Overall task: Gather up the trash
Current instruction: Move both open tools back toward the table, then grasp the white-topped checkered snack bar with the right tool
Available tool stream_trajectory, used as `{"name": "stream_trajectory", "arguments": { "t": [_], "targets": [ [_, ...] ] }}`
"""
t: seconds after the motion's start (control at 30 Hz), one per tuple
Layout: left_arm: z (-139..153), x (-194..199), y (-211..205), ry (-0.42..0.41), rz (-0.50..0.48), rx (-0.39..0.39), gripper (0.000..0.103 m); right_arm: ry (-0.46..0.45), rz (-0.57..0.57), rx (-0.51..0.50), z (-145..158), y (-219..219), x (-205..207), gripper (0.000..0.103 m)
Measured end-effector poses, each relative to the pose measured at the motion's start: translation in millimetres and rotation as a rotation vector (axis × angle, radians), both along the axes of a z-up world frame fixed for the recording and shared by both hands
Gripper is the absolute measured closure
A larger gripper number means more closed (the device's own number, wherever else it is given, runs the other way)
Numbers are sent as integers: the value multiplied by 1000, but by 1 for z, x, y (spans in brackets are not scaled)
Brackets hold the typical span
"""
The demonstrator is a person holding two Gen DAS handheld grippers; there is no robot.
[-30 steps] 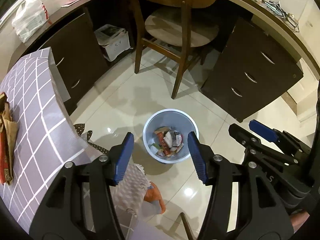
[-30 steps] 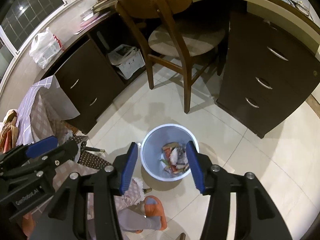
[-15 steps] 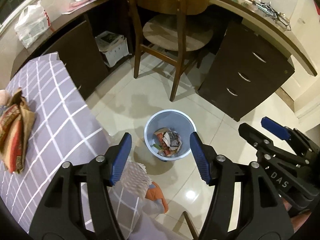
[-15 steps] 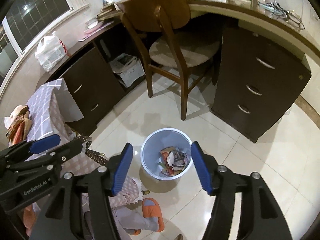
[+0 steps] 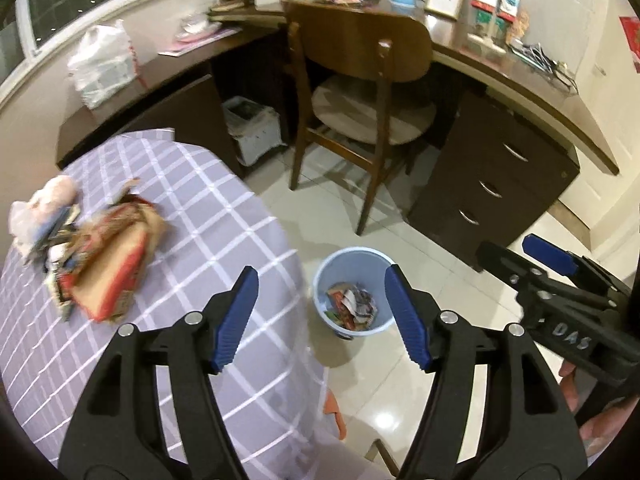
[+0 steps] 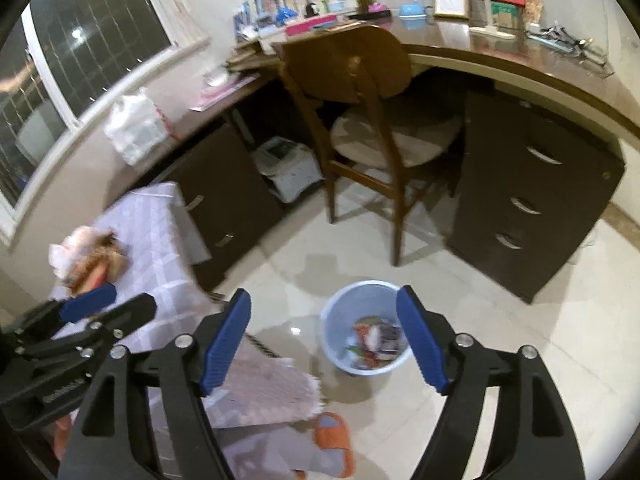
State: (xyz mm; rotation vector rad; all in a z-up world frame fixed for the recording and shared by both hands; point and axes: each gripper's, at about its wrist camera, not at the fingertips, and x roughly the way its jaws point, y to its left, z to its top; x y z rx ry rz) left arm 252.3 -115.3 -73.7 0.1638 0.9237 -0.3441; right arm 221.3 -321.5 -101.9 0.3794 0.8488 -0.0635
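2 grippers' jaws opening, empty.

Bin [image 5: 352,292] on floor before chair [image 5: 360,92], trash pile [image 5: 100,256] on table [image 5: 224,232] left

Both wrist cameras are looking steeply down and forward from well above the floor, each along its own pair of blue fingers. The left view is sitting over the near edge of the checked surface [image 5: 192,208]; the right view is sitting further right, over the tiles. Both are sharing the blue bin [image 5: 352,292] [image 6: 366,328], the wooden chair [image 5: 360,92] [image 6: 372,120] and the dark desk [image 5: 500,184] [image 6: 532,192], all at a distance.
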Motion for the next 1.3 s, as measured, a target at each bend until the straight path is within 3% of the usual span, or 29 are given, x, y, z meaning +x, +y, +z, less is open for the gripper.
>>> {"name": "stream_trajectory", "arguments": {
  "t": [0.1,0.7,0.97,1.3],
  "targets": [
    [9,-4,18,-19,27,-9,37,-22,46,45,10,10,2,28],
    [56,-47,160,-177,255,-27,32,-119,290,-42,64,135,10,25],
    [57,-70,234,-186,398,-46,31,-136,441,-90,74,220,18,25],
    [39,-91,328,-154,580,-64,30,-122,638,-120,59,327,27,25]
  ]
}}
